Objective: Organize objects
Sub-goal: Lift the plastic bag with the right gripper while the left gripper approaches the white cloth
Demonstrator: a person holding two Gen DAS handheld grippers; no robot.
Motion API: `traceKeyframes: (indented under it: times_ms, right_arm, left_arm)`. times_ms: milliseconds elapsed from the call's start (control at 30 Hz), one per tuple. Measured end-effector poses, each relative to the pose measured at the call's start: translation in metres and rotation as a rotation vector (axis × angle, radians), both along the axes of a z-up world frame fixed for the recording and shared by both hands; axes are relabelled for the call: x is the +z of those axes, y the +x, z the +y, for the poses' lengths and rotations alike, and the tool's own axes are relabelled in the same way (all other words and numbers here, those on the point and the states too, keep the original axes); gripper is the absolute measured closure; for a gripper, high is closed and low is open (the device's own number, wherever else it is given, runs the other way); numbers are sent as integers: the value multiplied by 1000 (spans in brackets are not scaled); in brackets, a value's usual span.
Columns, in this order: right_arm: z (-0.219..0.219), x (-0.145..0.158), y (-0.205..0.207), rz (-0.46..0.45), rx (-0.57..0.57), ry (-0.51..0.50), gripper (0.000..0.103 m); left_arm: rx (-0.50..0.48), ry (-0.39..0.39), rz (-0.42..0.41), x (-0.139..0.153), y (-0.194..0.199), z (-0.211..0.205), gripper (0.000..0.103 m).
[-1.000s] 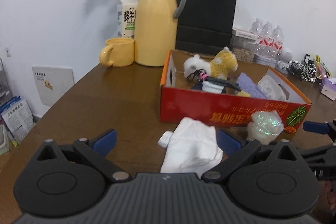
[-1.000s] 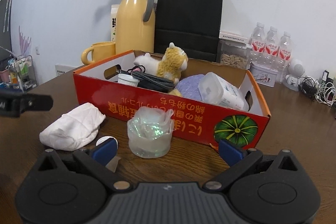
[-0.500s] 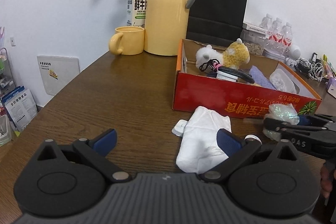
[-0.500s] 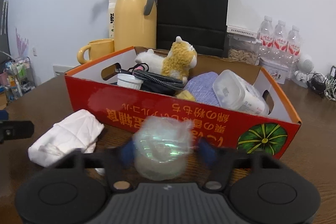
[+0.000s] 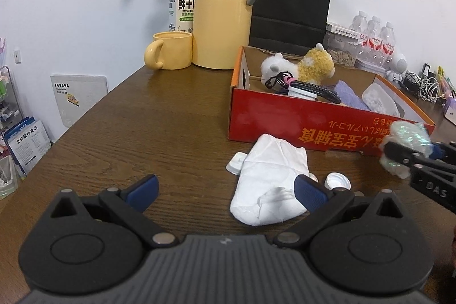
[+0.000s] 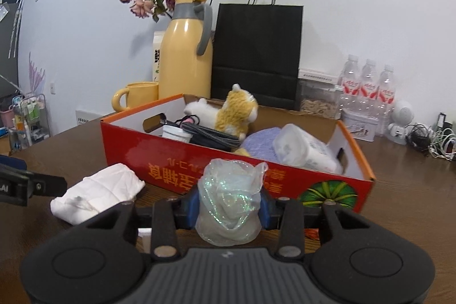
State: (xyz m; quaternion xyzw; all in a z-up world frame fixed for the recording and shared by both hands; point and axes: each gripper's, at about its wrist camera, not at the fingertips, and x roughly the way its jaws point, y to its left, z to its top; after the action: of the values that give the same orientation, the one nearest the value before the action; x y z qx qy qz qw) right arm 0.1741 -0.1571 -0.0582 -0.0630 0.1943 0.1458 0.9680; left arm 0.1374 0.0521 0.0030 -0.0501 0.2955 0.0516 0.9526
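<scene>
Right tool (image 6: 229,208): jaws have just been closing and now pinch the crumpled iridescent plastic cup (image 6: 229,201) between the blue pads, one pad on each flank; the cup looks clear of the tabletop (image 6: 399,218), though its base is partly hidden by the tool body. Left tool (image 5: 225,190): jaws spread wide, nothing between them, hovering over bare wood. From the right tool outward: at 12 o'clock, directly behind the cup, stands the red cardboard box (image 6: 171,158), already holding a plush toy (image 6: 236,113), a black cable bundle (image 6: 211,134), a small white jar (image 6: 175,133), a purple cloth (image 6: 260,143) and a clear lidded container (image 6: 302,150). At 9 o'clock of the cup lies a folded white cloth (image 6: 97,194) on the tabletop, near the box front. In the left wrist view that cloth sits at 1 o'clock of the left tool, its near end just beside the right-hand pad; a small white lid (image 5: 235,163) touches the cloth's left edge and a white bottle cap (image 5: 337,183) lies just beside it on the right. Progress, judged: well along. Box mostly filled; cup in hand, probably bound for the box. Left to do: the cloth, the lid, the cap. Yellow thermos (image 5: 225,7) and mug (image 5: 171,50) at 11 o'clock appear to be background.
</scene>
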Motion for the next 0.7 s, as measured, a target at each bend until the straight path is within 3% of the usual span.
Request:
traceKeyframes:
  times_ms: [433,700]
  right_arm:
    - [-31,2,-13,-24,-60,28,64]
    - [-30,3,-16,-34,-53,32,63]
  left_arm:
    - [-82,37,40,-1,6,-18,0]
    - [-183,58,140,-10,30,-32,0]
